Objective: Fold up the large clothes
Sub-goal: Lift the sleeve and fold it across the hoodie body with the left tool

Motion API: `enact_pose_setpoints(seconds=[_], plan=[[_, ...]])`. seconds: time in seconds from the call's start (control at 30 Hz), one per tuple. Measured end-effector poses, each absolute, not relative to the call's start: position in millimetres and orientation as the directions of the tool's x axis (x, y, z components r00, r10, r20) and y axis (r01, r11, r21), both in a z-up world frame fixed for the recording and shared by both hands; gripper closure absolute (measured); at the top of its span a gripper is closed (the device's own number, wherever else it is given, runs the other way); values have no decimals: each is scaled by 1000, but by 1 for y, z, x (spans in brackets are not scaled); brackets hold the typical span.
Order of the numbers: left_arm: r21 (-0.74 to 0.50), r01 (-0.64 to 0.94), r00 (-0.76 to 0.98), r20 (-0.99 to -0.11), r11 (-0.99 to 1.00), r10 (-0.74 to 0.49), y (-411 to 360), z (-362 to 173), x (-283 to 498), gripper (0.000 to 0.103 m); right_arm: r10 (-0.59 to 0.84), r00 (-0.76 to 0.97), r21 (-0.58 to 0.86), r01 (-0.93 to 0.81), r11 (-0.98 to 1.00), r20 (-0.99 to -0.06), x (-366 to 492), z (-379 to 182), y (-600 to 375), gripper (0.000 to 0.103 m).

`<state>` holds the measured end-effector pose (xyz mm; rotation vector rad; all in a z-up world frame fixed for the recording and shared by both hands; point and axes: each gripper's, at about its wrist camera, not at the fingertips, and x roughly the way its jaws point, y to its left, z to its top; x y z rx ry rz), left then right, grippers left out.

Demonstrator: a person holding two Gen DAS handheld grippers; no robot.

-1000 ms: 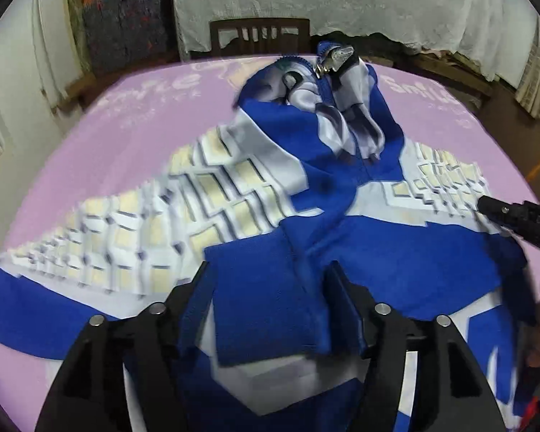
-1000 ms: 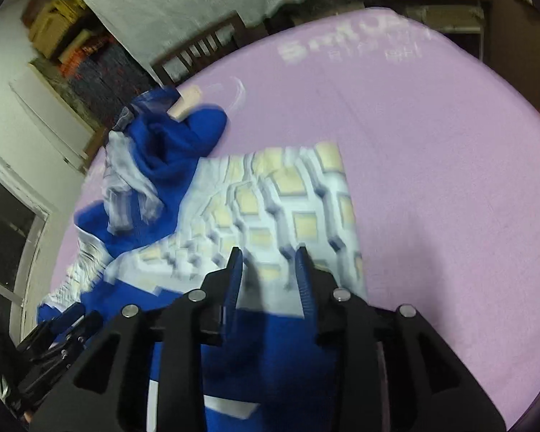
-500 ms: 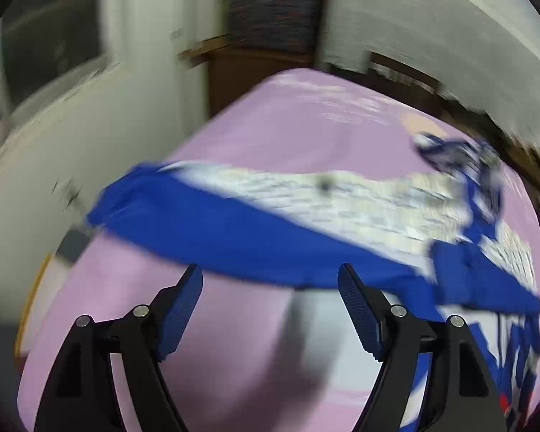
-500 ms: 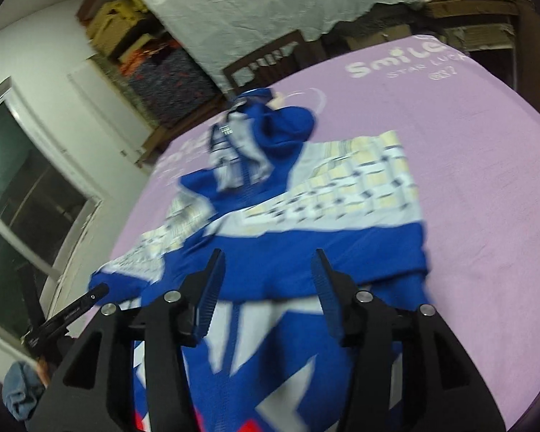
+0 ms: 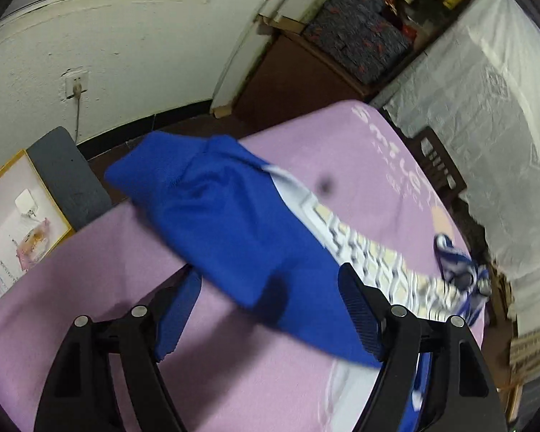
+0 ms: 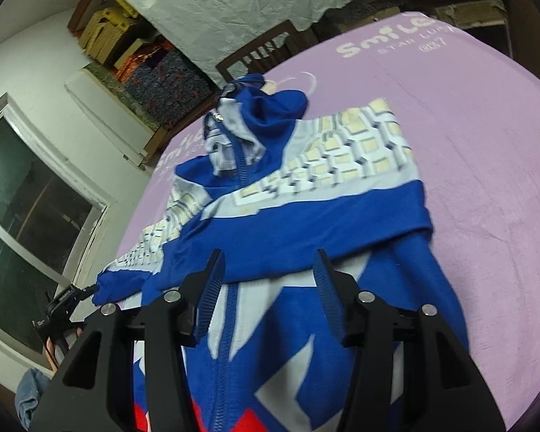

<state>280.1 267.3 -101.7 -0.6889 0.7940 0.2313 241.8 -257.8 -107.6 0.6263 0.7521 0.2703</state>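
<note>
Overhanging the table (image 5: 90,252) edge, the jacket (image 6: 306,216) sleeve cuff (image 5: 154,176) lies beyond wide, empty fingers.

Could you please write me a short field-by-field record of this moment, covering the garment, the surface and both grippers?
garment: blue and white zip jacket, one sleeve folded across its chest
other sleeve: stretched out sideways, cuff at the table's edge
surface: pink cloth-covered table
left gripper: open over that outstretched sleeve, not gripping
right gripper: jaws have just been opening, above the folded sleeve, nothing clamped
background: wooden chair
</note>
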Motion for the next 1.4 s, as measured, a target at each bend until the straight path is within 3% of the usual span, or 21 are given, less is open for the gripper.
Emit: enact_pose_setpoints(seconds=[0.1,0.27,0.47,0.67,0.87,1.03,1.2,1.23,1.37,1.4], plan=[[-517,-441,714,-698,734,-62,267,-104,277,30,439,712,626,1,780,-549,242,-109,-263,52],[-516,-471,708,-705,716,-42,281,-108,273,80,429,717,624,11,781,-550,242,-109,-267,52],[-395,-450,668,-744,801,9,274,-100,282,99,445,710,653,28,757,-546,244,-112,-273,52],[-184,-355,680,-724,916,118,217,-54,291,99,466,710,686,33,727,-528,242,-112,-280,52],[38,-172,734,-662,984,154,110,-30,300,99,469,714,702,45,710,-520,240,-112,-286,52],[154,49,781,-622,987,58,-4,-34,300,99,463,721,717,68,694,-516,240,-114,-294,52],[156,290,727,-677,944,-111,-96,-67,289,96,463,721,729,86,679,-516,241,-118,-300,52],[163,338,700,-701,927,-132,-114,-79,288,92,461,722,730,89,678,-516,241,-118,-301,52],[219,399,674,-729,890,-122,-140,-107,277,58,446,728,727,103,679,-520,242,-119,-308,52],[224,408,673,-728,885,-126,-138,-108,274,53,444,728,727,107,678,-522,242,-119,-309,52]])
